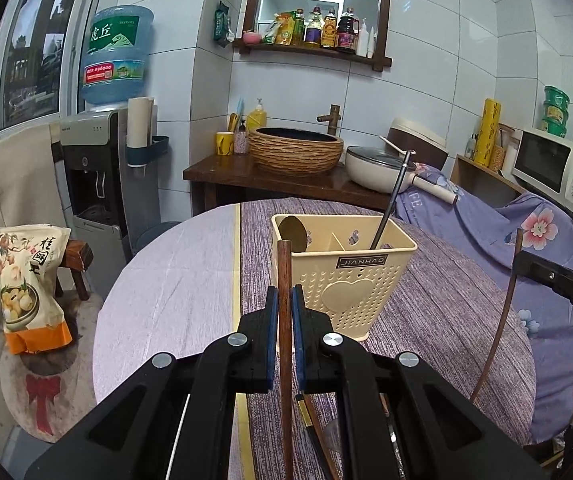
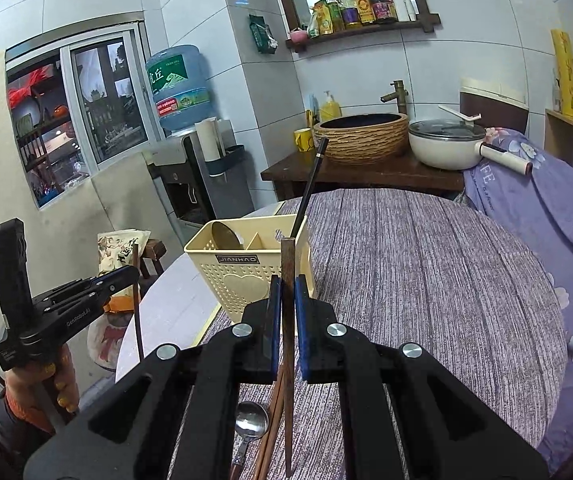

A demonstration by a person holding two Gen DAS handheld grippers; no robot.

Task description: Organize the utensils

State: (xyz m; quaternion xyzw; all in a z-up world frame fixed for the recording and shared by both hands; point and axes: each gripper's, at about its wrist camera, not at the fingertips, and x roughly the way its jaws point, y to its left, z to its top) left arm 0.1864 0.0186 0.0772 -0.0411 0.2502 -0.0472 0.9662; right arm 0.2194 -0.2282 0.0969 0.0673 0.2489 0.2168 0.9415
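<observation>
We clamp one wooden chopstick [image 1: 285,320] upright in our left gripper [image 1: 285,312], another [image 2: 287,320] in our right gripper [image 2: 286,308] (tips up), ready for the holder [image 1: 346,276] just ahead.

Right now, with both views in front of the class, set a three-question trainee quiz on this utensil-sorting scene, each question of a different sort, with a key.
1. True or false: the left gripper is shut on a wooden chopstick.
2. Multiple choice: what leans in the right compartment of the cream holder? A) a dark chopstick B) a fork C) a knife
3. Fill in: below the right gripper, a metal ______ lies on the table.

Key: 1 true. 2 A. 3 spoon.
</observation>
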